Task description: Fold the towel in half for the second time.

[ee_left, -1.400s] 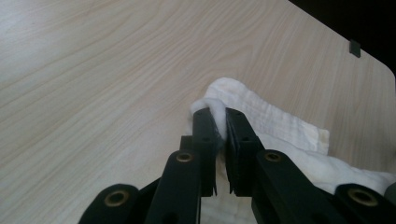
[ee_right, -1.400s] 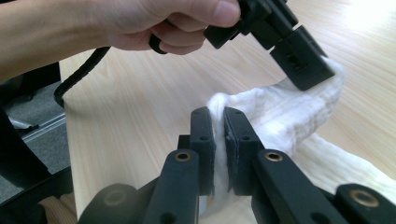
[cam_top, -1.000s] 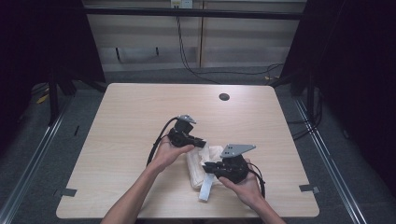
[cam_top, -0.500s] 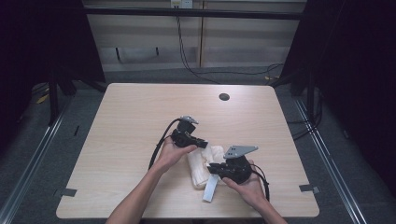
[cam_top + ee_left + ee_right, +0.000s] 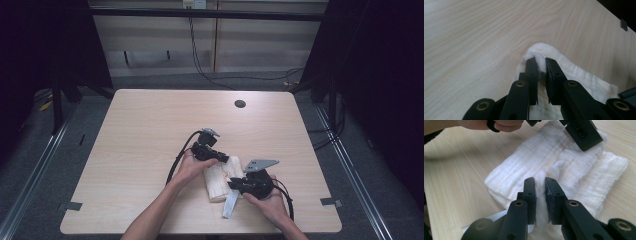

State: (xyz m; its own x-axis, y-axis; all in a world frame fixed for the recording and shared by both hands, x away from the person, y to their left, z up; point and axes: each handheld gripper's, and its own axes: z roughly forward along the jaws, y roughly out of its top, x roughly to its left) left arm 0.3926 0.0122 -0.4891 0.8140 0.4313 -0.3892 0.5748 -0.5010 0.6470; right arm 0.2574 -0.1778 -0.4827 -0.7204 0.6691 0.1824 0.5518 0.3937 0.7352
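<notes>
At desk's near centre: folded white quilted cloth, long axis 12-to-6. Left gripper at cloth's 11 o'clock corner, right gripper at its 4 o'clock edge; both just eased, fold between jaws, barely pinched.

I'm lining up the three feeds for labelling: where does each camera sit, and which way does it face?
High view: above the person's side, looking forward and down on the table; both forearms, left gripper, right gripper.
Left gripper view: on the left gripper, along its jaws at the white cloth.
Right gripper view: on the right gripper; the left hand beyond.
All share the cloth.
</notes>
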